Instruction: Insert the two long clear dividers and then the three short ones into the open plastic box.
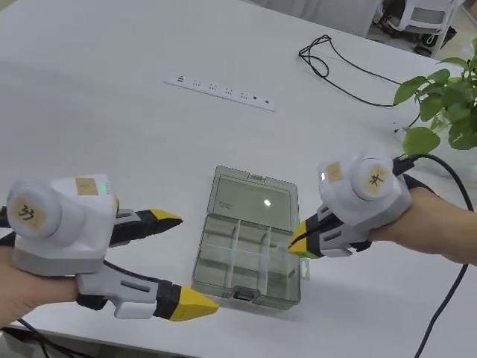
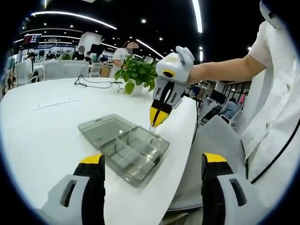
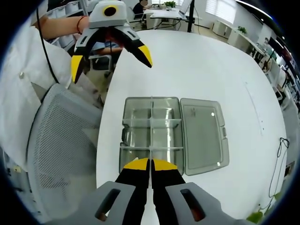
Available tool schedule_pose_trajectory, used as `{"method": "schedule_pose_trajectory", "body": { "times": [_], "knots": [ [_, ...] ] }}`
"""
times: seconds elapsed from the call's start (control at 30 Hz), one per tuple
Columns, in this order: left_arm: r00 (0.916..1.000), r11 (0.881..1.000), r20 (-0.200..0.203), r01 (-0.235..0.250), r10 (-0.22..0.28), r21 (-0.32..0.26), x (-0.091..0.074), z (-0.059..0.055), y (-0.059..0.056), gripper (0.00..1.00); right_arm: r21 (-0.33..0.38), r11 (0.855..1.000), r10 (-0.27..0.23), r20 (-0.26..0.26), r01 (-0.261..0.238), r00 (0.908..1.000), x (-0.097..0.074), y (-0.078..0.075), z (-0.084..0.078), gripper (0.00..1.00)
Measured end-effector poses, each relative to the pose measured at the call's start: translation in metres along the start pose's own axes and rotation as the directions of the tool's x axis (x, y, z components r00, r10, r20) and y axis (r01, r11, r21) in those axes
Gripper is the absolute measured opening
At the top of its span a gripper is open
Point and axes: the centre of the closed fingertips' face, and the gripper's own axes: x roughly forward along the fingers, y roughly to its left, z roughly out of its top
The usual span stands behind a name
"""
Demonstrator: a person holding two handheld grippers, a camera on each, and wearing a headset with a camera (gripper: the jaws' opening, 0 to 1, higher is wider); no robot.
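Box (image 3: 140,117) at 12 o'clock, just ahead of right tongs (image 3: 150,161).
Right tongs pressed together, nearer; left tongs (image 2: 153,159) spread wide.

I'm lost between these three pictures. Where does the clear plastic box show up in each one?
Head view: the plastic box sits low in the centre.
Left gripper view: centre, a little low, seen cornerwise.
Right gripper view: centre, slightly left.
Shared landmark: its open lid, lying flat. It is behind the box in the head view, up and left of it in the left gripper view, and right of it in the right gripper view.
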Motion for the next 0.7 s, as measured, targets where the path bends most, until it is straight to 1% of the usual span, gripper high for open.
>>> {"method": "schedule_pose_trajectory", "body": {
  "times": [0.27,0.4,0.7],
  "knots": [
    [1.0,1.0,0.007,0.0,0.0,0.001,0.0,0.002,0.0,0.86,0.022,1.0,0.018,-0.004,-0.018,0.9998,0.006,0.0,-0.004,0.02],
    [1.0,1.0,0.01,-0.001,0.001,0.002,0.0,0.002,0.0,0.86,0.02,1.0,0.022,-0.003,-0.022,0.9998,0.009,0.0,-0.006,0.02],
    [1.0,1.0,0.006,0.0,0.0,-0.001,0.001,0.001,-0.001,0.86,0.029,0.999,0.025,0.014,-0.025,0.9996,0.014,0.0,-0.009,0.02]
  ]
}}
